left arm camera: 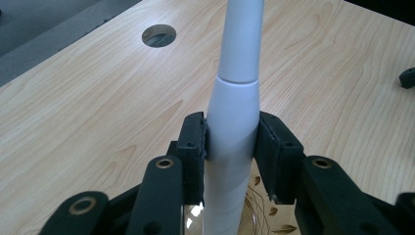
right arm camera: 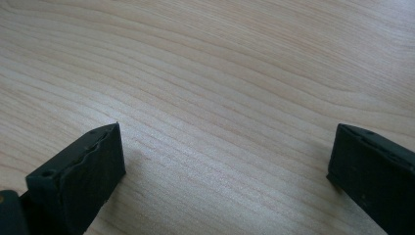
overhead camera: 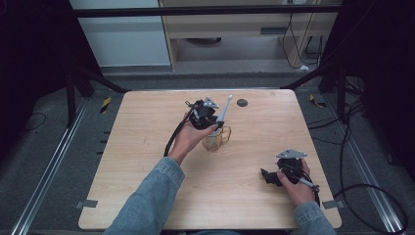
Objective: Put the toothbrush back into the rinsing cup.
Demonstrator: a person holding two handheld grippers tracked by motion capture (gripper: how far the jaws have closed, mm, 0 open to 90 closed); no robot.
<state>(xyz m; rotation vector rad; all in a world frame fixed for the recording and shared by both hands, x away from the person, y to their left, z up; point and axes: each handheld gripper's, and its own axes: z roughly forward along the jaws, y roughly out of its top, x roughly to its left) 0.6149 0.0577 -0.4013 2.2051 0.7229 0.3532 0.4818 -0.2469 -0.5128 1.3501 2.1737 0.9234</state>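
A white electric toothbrush (left arm camera: 234,127) stands between the jaws of my left gripper (left arm camera: 232,139), which is shut on its handle. Its lower end sits inside a clear glass cup (left arm camera: 266,210) with a leaf pattern. From above, the left gripper (overhead camera: 211,120) holds the toothbrush (overhead camera: 224,110) tilted over the glass cup (overhead camera: 217,138) near the table's middle. My right gripper (overhead camera: 268,177) rests low at the table's right front; its jaws stand wide apart over bare wood (right arm camera: 225,161) with nothing between them.
The wooden table (overhead camera: 147,161) has a round cable hole (overhead camera: 242,103) near its far edge, also visible as the hole (left arm camera: 159,35) ahead of the left gripper. Black frame legs and cables lie on the floor around the table.
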